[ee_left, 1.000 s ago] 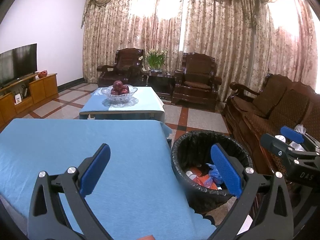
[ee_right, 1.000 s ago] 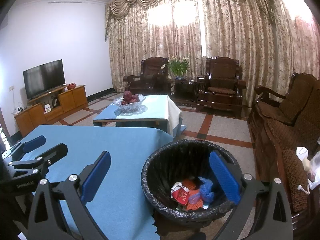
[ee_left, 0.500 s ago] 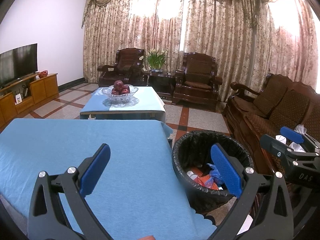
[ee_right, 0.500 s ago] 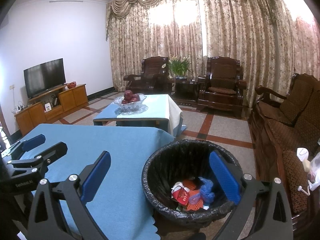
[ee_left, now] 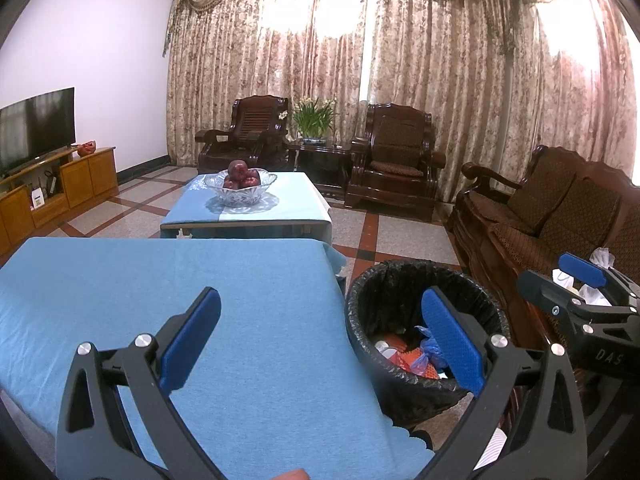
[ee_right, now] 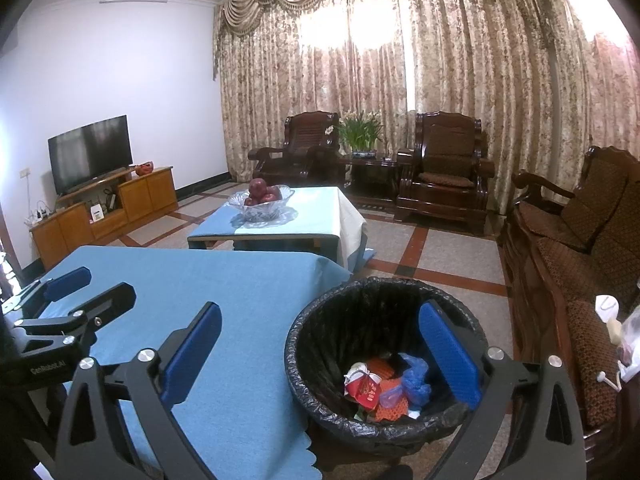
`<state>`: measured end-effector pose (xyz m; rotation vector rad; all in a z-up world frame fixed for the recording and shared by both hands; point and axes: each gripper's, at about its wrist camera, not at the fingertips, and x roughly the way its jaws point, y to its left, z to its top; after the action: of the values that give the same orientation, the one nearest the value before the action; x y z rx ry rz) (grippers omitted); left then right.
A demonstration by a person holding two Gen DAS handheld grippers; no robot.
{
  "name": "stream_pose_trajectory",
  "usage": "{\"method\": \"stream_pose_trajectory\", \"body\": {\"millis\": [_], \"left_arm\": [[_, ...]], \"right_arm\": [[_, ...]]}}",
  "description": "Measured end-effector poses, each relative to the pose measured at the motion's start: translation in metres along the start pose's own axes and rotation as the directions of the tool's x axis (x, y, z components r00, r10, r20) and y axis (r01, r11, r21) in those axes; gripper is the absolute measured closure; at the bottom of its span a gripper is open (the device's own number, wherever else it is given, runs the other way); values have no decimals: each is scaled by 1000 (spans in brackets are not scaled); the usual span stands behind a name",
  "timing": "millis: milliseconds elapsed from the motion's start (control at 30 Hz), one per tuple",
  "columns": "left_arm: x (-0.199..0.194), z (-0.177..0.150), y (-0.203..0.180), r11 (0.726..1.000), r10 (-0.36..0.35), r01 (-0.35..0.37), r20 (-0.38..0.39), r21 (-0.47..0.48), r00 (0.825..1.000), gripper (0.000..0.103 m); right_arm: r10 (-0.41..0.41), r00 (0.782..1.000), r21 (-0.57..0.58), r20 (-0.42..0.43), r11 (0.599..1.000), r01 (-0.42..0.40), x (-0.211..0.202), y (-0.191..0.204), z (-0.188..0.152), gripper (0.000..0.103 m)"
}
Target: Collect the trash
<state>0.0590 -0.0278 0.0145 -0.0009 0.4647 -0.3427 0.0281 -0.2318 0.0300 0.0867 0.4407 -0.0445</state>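
— Where's the trash sitting?

— It's in the bin (ee_right: 384,364), the black-bagged one on the floor just beside the right edge of your tabletop (ee_right: 224,304). Down in its bottom you've got a red-and-white wrapper (ee_right: 362,384), a blue plastic bag (ee_right: 416,380) and something orange under them.

— And your tongs, what state are they in?

— Your right tongs (ee_right: 320,356) are spread wide and hold nothing; one blue pad hangs over the tabletop, the other over the bin's right rim. Your left tongs (ee_left: 320,344) are spread wide too, nothing between them, left of the bin above the blue cloth.

— Anything crowding the bin?

— On the bin's right, close by, stands the wooden sofa (ee_right: 580,248), with some white and clear items (ee_right: 616,336) lying on its seat; what they are is hard to tell. The tabletop's corner is right up against the bin's left side.

— What's farther out?

— Beyond the bin, a low coffee table (ee_right: 320,216) carries a glass bowl of apples (ee_right: 260,200). Behind that, two dark armchairs (ee_right: 444,168) flank a potted plant (ee_right: 360,132) before the curtains. Far left of the bin, a TV (ee_right: 90,152) sits on a wooden cabinet (ee_right: 108,208).
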Motion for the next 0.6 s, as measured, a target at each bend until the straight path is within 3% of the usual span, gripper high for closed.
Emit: {"method": "stream_pose_trajectory", "body": {"millis": [600], "left_arm": [[0,0,0,1000,1,-1,1,1,1000,5]], "right_arm": [[-1,1000,0,-1,1000,1,-1,0,2,6]]}}
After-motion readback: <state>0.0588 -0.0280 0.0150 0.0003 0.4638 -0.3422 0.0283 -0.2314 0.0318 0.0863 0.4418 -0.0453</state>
